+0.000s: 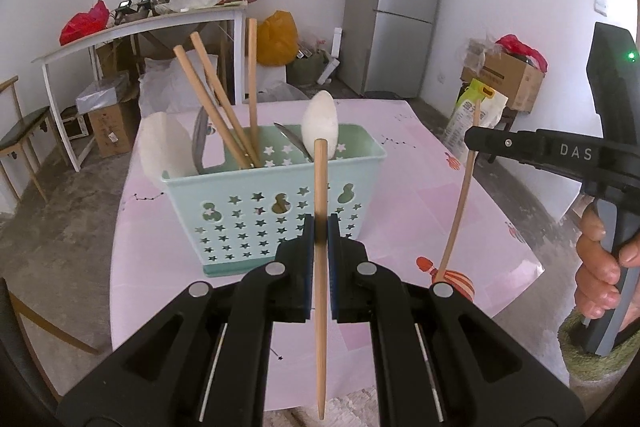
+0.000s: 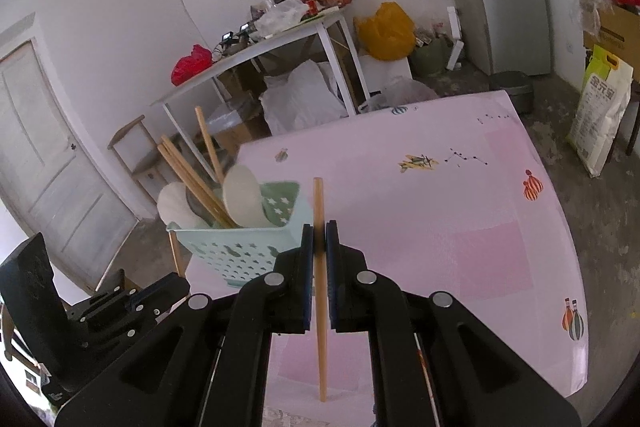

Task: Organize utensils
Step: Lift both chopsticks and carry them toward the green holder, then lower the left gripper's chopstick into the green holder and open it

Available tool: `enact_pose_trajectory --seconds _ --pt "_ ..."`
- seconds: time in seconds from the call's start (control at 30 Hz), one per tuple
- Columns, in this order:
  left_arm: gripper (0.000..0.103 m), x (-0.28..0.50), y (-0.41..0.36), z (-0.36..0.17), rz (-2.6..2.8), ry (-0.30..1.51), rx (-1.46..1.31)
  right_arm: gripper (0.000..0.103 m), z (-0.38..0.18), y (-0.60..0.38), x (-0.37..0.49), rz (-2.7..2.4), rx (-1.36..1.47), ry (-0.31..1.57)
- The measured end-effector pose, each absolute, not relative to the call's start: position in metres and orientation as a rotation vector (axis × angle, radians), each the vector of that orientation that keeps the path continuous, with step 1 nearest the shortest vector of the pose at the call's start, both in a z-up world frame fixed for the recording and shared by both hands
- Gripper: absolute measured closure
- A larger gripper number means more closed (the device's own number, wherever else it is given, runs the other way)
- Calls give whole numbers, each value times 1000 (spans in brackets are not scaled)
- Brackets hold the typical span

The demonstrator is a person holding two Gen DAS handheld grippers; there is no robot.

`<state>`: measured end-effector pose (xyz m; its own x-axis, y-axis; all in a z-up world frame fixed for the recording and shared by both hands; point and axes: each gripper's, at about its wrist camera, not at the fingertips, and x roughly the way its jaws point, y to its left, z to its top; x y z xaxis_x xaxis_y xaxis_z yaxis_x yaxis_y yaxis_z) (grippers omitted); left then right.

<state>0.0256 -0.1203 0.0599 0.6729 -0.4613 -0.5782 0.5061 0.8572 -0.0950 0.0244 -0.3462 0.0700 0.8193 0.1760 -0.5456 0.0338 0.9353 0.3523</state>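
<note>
Mostly done, by the look of it. The mint basket sits on the pink surface and already holds three wooden chopsticks, two white spoons and something metal I can't identify. No loose utensils show on the surface in either view. What's left, as I judge it: the two chopsticks in hand must go into the basket.

Left hand-held gripper: jaws closed nearly all the way, pinching one chopstick upright, just near of the basket and above the surface. Right hand-held gripper: same, nearly closed on a second chopstick, held upright just right of the basket.

View differences: the left wrist view shows the right hand-held gripper from the side, its chopstick hanging below, plus the person's fingers on the handle, and the basket's near wall full on. The right wrist view shows the basket only at an angle, far more bare surface to the right, and a door far left.
</note>
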Motion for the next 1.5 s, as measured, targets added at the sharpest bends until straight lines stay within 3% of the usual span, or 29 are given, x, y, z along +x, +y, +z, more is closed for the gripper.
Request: enact_pose_trajectory --seconds 0.5,1.03,1.5 --pt "98 20 -93 76 -533 561 6 97 85 -336 17 82 350 566" --pt "98 78 -15 157 -571 182 -446 97 98 -339 6 88 363 519" --pt "98 141 -52 120 -457 180 -483 97 83 -356 25 102 410 546"
